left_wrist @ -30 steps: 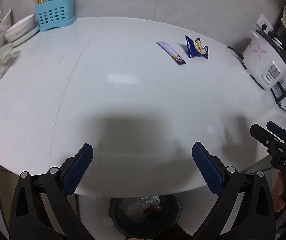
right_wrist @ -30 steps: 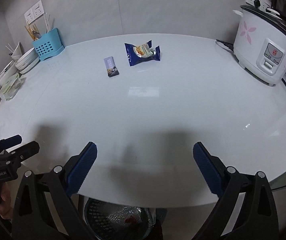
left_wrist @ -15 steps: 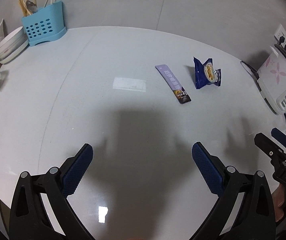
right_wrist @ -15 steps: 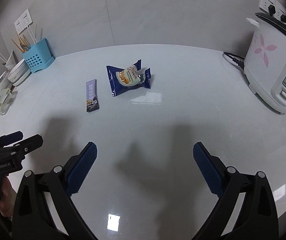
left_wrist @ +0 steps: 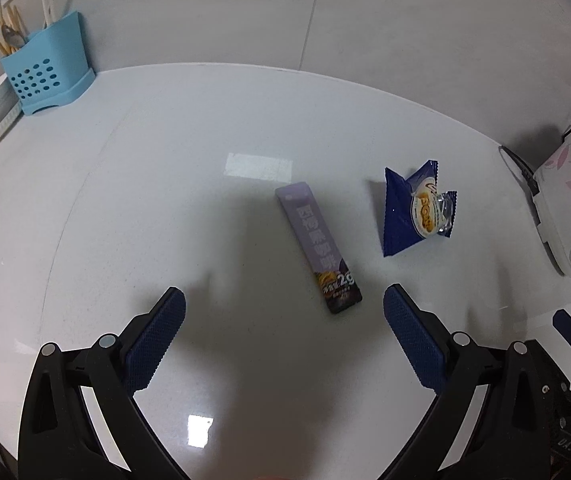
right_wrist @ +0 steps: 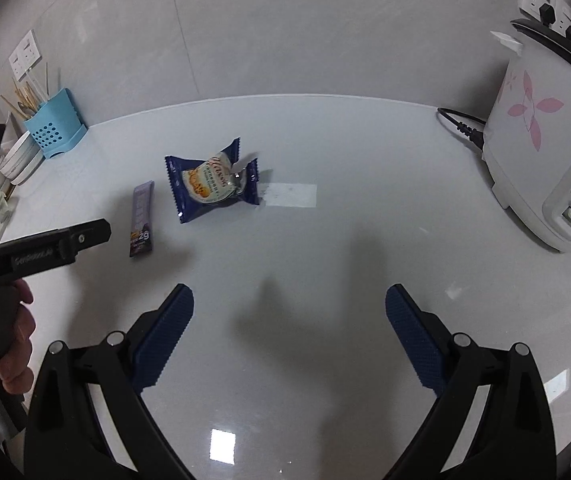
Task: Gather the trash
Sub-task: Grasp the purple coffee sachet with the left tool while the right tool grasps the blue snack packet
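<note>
where countertop (left_wrist: 165, 184) gleams, two wrappers (left_wrist: 319, 248) lie.

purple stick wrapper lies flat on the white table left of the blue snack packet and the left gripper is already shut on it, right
Not quite. The long purple stick wrapper does lie flat on the white table, left of the dark blue snack packet. But the left gripper is open and not touching it, as the left wrist view shows.
</note>
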Tool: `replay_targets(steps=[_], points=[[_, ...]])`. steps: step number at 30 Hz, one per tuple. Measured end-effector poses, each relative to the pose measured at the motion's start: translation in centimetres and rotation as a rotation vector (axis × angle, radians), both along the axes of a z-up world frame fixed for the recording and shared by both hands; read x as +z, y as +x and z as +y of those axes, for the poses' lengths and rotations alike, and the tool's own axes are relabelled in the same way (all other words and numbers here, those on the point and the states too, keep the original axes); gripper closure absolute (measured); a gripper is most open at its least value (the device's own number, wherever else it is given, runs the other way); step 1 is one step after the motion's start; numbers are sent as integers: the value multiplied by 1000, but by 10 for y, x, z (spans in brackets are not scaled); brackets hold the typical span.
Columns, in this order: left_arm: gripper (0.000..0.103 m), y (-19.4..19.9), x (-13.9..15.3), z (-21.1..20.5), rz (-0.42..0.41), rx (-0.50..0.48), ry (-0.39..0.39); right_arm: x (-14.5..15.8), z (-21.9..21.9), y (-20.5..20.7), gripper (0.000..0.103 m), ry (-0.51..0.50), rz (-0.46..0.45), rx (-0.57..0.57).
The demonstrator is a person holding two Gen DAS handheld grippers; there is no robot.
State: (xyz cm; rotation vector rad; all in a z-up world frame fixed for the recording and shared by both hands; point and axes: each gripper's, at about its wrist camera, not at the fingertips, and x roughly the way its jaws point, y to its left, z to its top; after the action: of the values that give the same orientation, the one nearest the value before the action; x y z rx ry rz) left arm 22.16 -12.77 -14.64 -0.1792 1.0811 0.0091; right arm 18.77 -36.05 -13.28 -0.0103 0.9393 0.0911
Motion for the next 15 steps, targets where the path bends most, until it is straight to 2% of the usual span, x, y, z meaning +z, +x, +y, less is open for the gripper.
replay_targets(steps=[9, 15], points=[[8, 40, -21, -12, 43, 7, 19, -2, -26, 12, 10, -13, 11, -18], [20, 52, -32, -15, 70, 10, 44, -8, -36, 20, 10, -12, 22, -23]])
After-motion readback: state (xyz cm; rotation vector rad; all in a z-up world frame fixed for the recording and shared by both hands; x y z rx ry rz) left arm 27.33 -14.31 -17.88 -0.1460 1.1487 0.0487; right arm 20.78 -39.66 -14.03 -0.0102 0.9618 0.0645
